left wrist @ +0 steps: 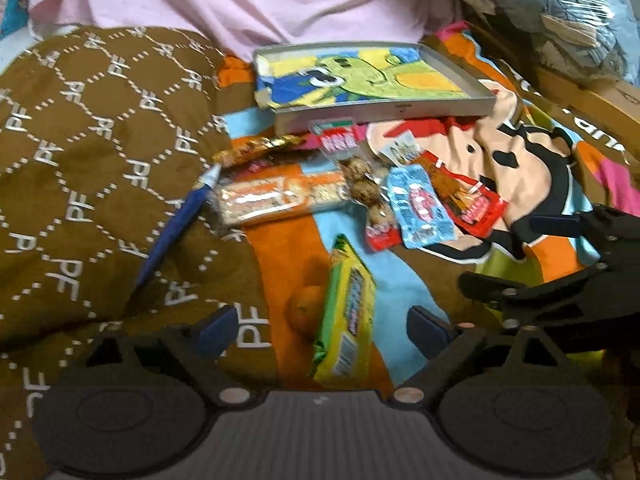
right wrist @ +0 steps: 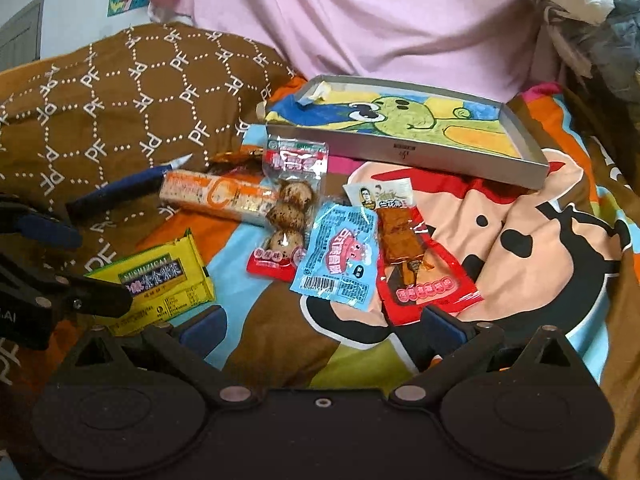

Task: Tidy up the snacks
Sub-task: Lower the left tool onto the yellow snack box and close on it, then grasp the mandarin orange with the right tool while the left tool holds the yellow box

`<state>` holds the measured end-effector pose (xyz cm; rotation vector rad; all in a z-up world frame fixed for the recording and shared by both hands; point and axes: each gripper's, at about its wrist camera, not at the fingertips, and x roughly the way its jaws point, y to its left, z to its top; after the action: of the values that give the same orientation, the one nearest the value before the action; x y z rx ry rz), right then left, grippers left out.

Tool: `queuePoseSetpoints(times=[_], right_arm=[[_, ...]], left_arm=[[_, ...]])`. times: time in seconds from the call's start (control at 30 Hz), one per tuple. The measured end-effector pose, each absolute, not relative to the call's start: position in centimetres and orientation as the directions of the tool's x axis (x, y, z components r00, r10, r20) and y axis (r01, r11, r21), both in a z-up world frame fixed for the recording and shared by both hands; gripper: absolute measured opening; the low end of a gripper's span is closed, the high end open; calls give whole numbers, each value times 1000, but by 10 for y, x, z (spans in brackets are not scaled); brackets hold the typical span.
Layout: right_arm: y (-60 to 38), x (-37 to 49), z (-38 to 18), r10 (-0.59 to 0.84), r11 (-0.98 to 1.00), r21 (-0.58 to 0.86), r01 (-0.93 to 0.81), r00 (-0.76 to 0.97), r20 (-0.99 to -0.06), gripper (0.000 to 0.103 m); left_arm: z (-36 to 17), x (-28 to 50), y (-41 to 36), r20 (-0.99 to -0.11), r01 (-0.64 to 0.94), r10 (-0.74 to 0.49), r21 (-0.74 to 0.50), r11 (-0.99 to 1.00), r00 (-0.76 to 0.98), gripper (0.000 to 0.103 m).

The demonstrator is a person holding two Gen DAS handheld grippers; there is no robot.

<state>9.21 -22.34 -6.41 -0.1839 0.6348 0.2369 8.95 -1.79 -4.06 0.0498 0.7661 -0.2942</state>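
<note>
Several snack packs lie on a cartoon blanket before a shallow grey box lid [right wrist: 404, 151] lined with a green-frog drawing. A yellow-green pack [left wrist: 350, 312] lies between the fingers of my open left gripper [left wrist: 324, 330]; it also shows in the right wrist view [right wrist: 160, 280]. My open right gripper [right wrist: 320, 332] is empty, just short of a blue packet [right wrist: 340, 256] and a red packet [right wrist: 424, 268]. An egg pack [right wrist: 290, 208] and an orange cracker roll [right wrist: 220, 196] lie behind. The box lid [left wrist: 380, 112] shows far off in the left wrist view.
A blue craft knife [left wrist: 180, 224] lies on a brown patterned quilt [left wrist: 88, 140] at left. Pink cloth [right wrist: 380, 16] hangs behind. Plastic-wrapped bundles [left wrist: 560, 12] are piled at the right rear. A gold-wrapped bar [left wrist: 256, 146] lies near the box.
</note>
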Motion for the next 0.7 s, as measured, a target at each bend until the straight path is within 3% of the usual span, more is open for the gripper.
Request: queuePoseSetpoints(times=[0.23, 0.43, 0.5, 0.53, 0.63, 0.7], right_arm=[[-217, 98, -72, 154, 950, -123, -287, 774, -614, 102], [-213, 104, -80, 139, 952, -127, -280, 760, -635, 102], [-212, 105, -83, 155, 950, -112, -291, 752, -641, 102], [-212, 105, -84, 162, 949, -106, -296, 749, -643, 102], [-208, 103, -86, 177, 942, -108, -318, 743, -645, 100], [-205, 100, -88, 182, 938, -113, -329, 742, -646, 100]], left_arm=[[-48, 97, -16, -704, 273, -272, -114, 955, 656, 76], [-57, 108, -11, -736, 273, -310, -175, 946, 602, 37], [-58, 109, -9, -739, 269, -323, -197, 943, 591, 33], [-59, 110, -7, -739, 278, -344, -218, 936, 579, 24], [-59, 110, -6, -728, 297, -399, -274, 915, 558, 13], [-59, 109, -7, -724, 304, -406, -277, 912, 558, 11]])
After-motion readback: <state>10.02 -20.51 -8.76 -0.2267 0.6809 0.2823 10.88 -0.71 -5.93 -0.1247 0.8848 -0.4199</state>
